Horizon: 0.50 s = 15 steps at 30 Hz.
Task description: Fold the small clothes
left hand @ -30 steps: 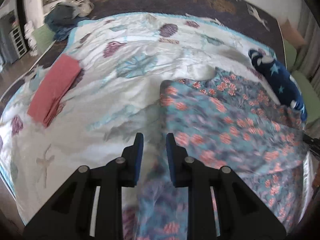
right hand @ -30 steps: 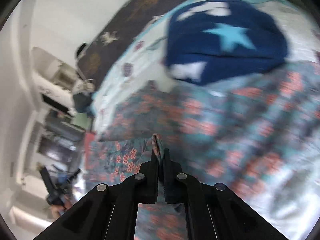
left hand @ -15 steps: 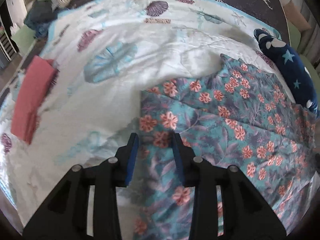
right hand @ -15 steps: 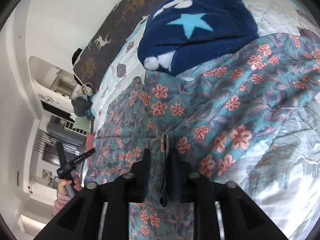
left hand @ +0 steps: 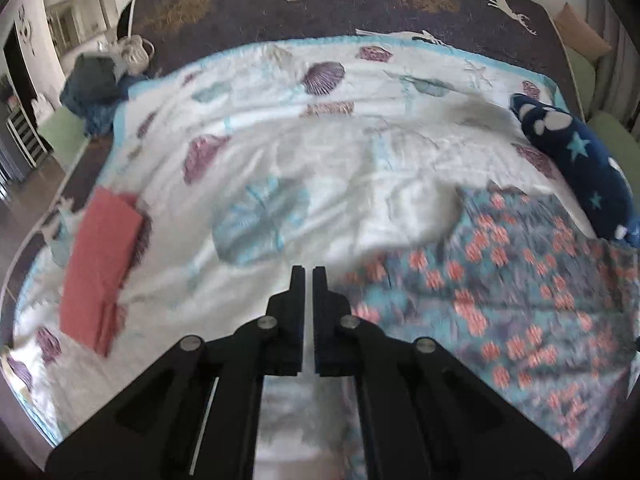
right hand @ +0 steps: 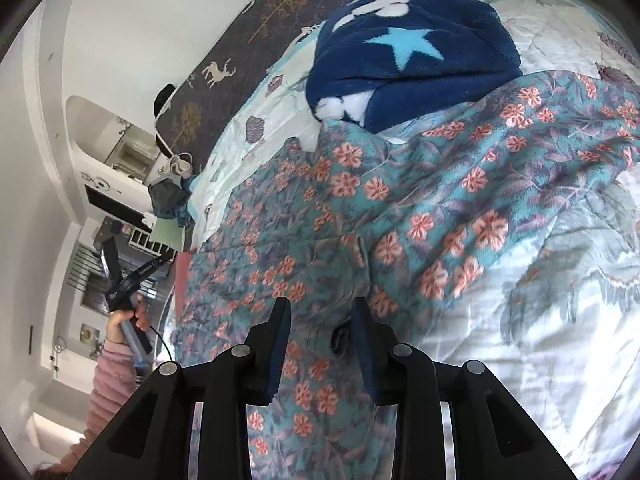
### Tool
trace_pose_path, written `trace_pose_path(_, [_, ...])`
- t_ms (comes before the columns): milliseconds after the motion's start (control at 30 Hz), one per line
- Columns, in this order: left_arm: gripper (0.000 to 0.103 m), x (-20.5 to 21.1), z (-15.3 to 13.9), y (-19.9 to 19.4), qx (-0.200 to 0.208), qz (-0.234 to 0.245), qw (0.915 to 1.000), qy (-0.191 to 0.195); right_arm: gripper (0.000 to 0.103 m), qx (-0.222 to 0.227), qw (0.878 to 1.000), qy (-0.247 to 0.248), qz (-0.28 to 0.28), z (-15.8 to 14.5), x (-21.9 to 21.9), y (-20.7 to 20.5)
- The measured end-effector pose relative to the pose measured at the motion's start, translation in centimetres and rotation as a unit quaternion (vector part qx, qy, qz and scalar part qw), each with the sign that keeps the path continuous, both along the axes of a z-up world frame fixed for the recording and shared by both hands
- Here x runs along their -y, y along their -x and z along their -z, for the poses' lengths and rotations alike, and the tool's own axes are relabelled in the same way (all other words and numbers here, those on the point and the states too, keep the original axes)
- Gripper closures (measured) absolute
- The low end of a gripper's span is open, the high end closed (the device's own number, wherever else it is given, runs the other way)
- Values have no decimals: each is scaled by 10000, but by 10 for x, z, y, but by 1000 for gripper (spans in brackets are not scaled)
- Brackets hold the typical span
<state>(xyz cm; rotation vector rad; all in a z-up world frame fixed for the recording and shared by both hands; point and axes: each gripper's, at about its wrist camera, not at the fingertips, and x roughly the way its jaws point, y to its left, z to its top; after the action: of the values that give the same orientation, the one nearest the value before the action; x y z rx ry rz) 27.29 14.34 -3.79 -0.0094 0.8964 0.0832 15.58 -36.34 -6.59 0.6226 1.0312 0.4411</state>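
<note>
Finds the floral garment (left hand: 500, 288) spread across the bed (left hand: 320, 152), filling 2 to 5 o'clock in the left view, probably laid flat so its edges can be matched for a fold. Shows the left gripper (left hand: 308, 274) closing with nothing between its jaws, poised over bare quilt just off the garment's edge at 3 o'clock, so no grip there at all. Shows the right gripper (right hand: 320, 308) opening, jaws apart on either side of a raised ridge of the floral cloth at 12 o'clock, pads not pressing it; looks like letting a folded edge settle rather than carrying it. Has a wrinkle running from that ridge toward 1 o'clock, likely wanting a smoothing pass before the next fold. Keeps a red folded cloth (left hand: 100, 264) at 9 o'clock in the left view, well apart, apparently parked as finished work. Leaves a navy star blanket (right hand: 420, 60) at 12 o'clock in the right view, touching the garment's far edge and slightly overlapping it, perhaps waiting its turn.
</note>
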Motion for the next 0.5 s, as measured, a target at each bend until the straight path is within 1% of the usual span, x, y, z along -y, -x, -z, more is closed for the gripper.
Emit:
trace_pose_path(33, [86,1,1,12,3,116,9998,133,69,28,10000,78,13,-2,-1,3])
trace_pose_path(67, [73,2,1,22,17,218,9995,241,67,42,9999,143,29,-3,-1,6])
trace_pose_path(100, [67,5,3,31,41,311,9990,324,66,50,9998,202,36,-4,-2,9])
trace_pose_path(167, [45,12,6,58,84,500,9978,415,65,55,9997,217,37,-6,-2,14])
trace_pose_path(233, [35,15,14,82,78,619,9970,462,64,85,9998,172,-5,-7,-2,21])
trace_pose_path(300, [35,17,26,100,-25,700,9964,470,59,96,9998,144,-42,-7,-3,25])
trace_pose_path(333, [35,18,30,105,-83,683,9966,463,58,100,9999,97,-58,-7,-3,26])
trace_pose_path(400, [35,15,40,110,-224,603,9968,481,52,109,9998,-61,-158,-4,-6,24])
trace_pose_path(433, [35,12,48,109,-334,492,9969,519,49,144,9995,-60,-271,-2,-11,18])
trace_pose_path(467, [35,10,51,107,-377,425,9968,555,40,178,9992,47,-342,-1,-16,13])
trace_pose_path(500, [35,7,55,104,-401,375,9967,601,35,193,9989,209,-383,2,-21,7])
